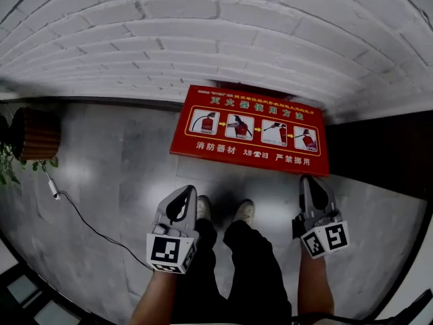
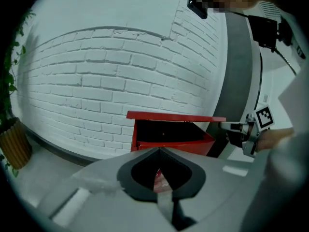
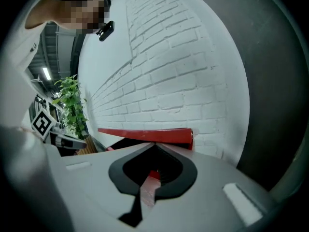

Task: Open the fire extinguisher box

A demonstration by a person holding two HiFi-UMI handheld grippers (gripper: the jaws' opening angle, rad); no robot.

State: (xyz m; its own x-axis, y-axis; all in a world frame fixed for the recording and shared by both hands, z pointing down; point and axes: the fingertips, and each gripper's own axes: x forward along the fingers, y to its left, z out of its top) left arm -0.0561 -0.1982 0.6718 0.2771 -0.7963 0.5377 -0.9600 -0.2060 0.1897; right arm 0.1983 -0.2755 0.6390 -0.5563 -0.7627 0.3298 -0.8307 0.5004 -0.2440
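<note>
White brick wall (image 1: 203, 26) and polished grey floor (image 1: 115, 175) frame the red fire extinguisher box (image 1: 252, 128), which sits at the wall's foot. Its flat metal lid (image 1: 270, 156) (printed with instructions) looks stiff, smooth and fairly light, and the front lip seems the best hold. The left hand-held gripper (image 1: 184, 193) and right hand-held gripper (image 1: 312, 183) hover short of the box, jaws together and empty.

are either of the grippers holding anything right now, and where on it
Nothing is held. The left gripper and the right gripper both have their jaws together on nothing, apart from the red fire extinguisher box.
</note>
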